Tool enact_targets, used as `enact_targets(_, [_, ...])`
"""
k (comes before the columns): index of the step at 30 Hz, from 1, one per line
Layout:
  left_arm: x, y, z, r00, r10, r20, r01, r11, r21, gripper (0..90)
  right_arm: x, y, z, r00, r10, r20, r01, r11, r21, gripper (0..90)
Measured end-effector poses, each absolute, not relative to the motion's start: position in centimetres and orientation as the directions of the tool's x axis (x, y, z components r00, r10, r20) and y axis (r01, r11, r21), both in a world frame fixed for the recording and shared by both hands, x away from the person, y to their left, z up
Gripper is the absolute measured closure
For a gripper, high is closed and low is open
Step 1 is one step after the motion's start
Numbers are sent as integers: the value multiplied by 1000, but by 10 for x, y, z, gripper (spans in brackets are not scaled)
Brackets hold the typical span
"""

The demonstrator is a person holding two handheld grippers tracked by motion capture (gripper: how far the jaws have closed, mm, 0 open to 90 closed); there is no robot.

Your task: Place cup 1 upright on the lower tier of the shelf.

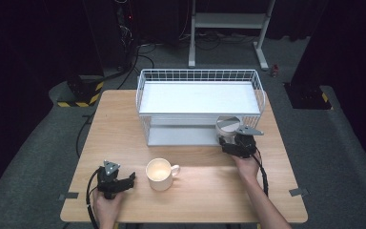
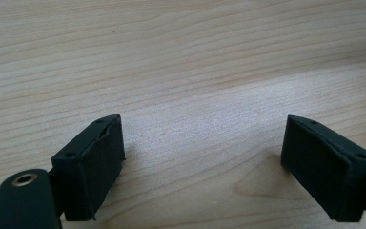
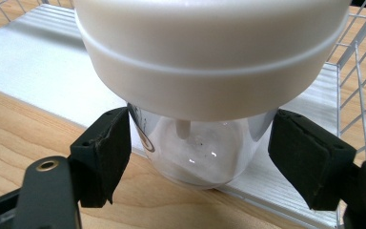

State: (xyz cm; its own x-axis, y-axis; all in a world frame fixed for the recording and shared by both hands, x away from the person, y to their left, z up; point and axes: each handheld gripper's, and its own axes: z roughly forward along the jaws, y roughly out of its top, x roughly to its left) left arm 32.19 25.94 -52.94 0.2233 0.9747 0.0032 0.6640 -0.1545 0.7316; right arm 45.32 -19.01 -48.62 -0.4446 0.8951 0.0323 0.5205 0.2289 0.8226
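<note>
- Now the right gripper [image 3: 198, 157] has the clear jar [image 3: 200, 152] between its pads at the rack's [image 1: 200, 76] lower shelf edge; whether they press, I cannot tell.
- Left gripper [image 2: 202, 162] stands wide over bare table [image 2: 181, 62].

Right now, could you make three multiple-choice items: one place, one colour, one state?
1. The mug stands: A on the table before the rack; B on the rack's top shelf; C between jaws.
2. The jar's lid is: A red; B white; C black.
3. The left gripper's jaws: A shut on the mug; B shut on the jar; C open, nothing between.
1 A, it sits on wood in the high view; 2 B, white in the right gripper view; 3 C, bare wood between the pads.
</note>
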Motion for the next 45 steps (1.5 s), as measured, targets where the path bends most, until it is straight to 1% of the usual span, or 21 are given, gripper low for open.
enact_targets(4, [322,259,-529,223,975,3,664,-155,731,151,454,-189,-487,-436,899,33,524,224,822,237])
enact_targets(9, [322,259,-529,223,975,3,664,-155,731,151,457,-189,-488,-429,903,22,529,232,817,272])
enact_targets(14, [322,259,-529,221,975,2,663,-152,733,151,461,-189,-490,-415,909,30,532,216,819,305])
enact_targets(25, [322,259,-530,221,975,1,663,-152,733,150,470,-187,-491,-394,918,46,551,196,811,411])
enact_targets(29, [322,259,-529,221,975,1,664,-151,732,150,473,-186,-496,-374,925,62,563,174,808,444])
enact_targets(31, [322,259,-530,221,975,2,663,-152,733,150,475,-185,-498,-377,925,42,559,191,807,465])
enact_targets(34, [322,259,-529,221,975,1,664,-152,732,150,476,-185,-500,-371,928,43,564,188,804,493])
enact_targets(40, [322,259,-529,221,975,1,664,-152,732,150,481,-185,-505,-355,933,63,575,165,801,524])
enact_targets(45, [322,259,-529,224,975,3,665,-156,730,150,483,-185,-507,-353,934,59,578,168,798,548])
